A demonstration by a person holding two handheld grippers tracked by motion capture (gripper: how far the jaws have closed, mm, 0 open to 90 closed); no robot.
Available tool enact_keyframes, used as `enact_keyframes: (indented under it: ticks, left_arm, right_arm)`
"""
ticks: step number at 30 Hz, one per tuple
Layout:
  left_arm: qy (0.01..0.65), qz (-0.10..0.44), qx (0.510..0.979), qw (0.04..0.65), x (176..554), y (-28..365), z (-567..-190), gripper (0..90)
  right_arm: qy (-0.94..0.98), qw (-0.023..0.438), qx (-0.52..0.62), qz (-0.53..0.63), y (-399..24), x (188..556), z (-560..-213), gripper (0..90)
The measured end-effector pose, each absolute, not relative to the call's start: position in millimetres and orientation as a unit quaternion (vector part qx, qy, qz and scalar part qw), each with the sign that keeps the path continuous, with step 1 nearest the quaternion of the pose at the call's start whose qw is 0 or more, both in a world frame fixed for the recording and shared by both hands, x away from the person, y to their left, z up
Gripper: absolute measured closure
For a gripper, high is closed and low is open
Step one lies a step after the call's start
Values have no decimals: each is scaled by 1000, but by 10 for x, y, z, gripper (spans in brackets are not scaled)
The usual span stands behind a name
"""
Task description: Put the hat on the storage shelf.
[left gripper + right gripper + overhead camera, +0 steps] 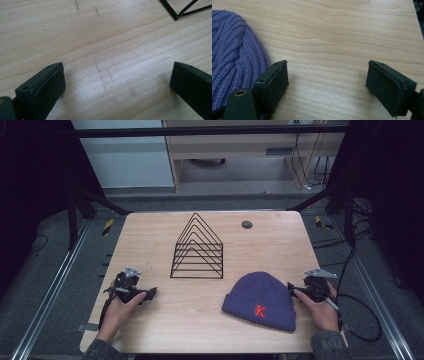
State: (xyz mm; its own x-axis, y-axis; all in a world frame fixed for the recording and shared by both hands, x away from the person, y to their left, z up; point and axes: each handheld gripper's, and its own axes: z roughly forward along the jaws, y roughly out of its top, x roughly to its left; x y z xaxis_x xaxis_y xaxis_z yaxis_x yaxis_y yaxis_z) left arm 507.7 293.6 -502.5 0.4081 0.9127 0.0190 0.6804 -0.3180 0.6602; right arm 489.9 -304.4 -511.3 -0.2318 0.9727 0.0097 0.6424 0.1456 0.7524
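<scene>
Beanie (261, 301) lies flat in the lower right of the high view, on the wooden table (165, 320), its folded cuff running along the lower side and its rounded crown toward the upper middle of the frame. The long axis, from cuff to crown, tilts a little up and to the left; the red letter K on the cuff reads upright from the bottom edge. The cuff stops short of the table's lower edge, and the right side of the hat sits near the table's right edge, with a narrow strip of bare wood between.

Open room is widest in the lower middle of the frame, between the hat and the left gripper (145, 294), and across the upper left of the tabletop. A black wire rack (198, 249) stands in the upper middle, well apart from the hat's crown, and a small dark disc (246, 224) sits near the far edge.

The right gripper (295, 290) rests just beside the hat's right side (in the right gripper view the purple knit (234, 55) lies against the outer face of one jaw, whether touching I cannot tell). Its jaws stand wide apart over bare wood, gripping nothing. The left gripper's jaws are likewise spread wide over bare table, a corner of the rack at the upper right of its view.
</scene>
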Motion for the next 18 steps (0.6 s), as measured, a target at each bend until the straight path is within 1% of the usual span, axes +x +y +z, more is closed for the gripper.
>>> enact_keyframes:
  ticks: [3,6,9,18]
  left_arm:
    - [507,198,787,289,5075,2932,-5021,0]
    - [506,196,789,288,5076,2931,-5017,0]
    - [505,194,791,287,5072,2931,-5015,0]
    - [497,193,794,290,5059,2945,-5019,0]
  right_arm:
    - [714,252,565,326,-3047,4902,-5111,178]
    - [717,246,568,320,-3049,4901,-5084,214]
    - [717,250,567,319,-3050,4878,-5034,221]
    - [721,259,557,321,-2898,4868,-4768,214]
